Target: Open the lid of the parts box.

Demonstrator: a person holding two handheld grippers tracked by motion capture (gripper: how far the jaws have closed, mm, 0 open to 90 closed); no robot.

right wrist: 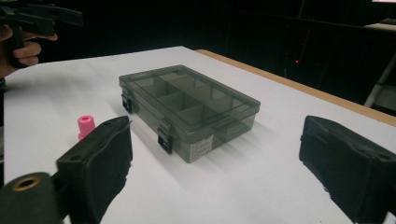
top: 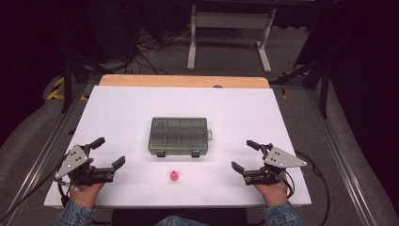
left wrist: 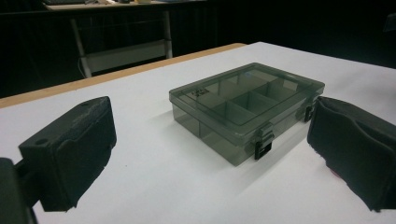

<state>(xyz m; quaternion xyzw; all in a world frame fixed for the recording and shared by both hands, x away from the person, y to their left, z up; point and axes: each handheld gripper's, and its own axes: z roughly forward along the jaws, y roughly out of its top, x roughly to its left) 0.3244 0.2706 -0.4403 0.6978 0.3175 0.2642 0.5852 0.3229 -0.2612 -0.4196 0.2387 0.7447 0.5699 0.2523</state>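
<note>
The grey compartment box (top: 179, 136) sits closed near the middle of the white table (top: 117, 108), its two dark latches facing the person, and everything else arranges itself around it. From the high view, a small pink cap (top: 174, 176) stands alone on the table just in front of the box, between the box and the person's edge. The left gripper (top: 108, 152) rests to the left of the box, well apart from it, its jaws spread wide with nothing between them; the right gripper (top: 245, 154) sits on the opposite side of the box, also well apart, jaws likewise parted and holding nothing. The left gripper view looks across bare table at the box (left wrist: 247, 109) from its latch corner and shows the dividers through the smoky lid; a thin sliver of pink peeks out under the right-hand jaw. The right gripper view takes the box (right wrist: 189, 109) from its other front corner, shows a small label on the end wall, and catches the pink cap (right wrist: 85, 125) standing upright to the side of the box, just past the left-hand jaw; the other hand with its gripper (right wrist: 32, 23) shows far off beyond the box. Behind the box a wooden strip (top: 183, 81) runs along the far edge of the table. On all sides of the box there is open white surface.
</note>
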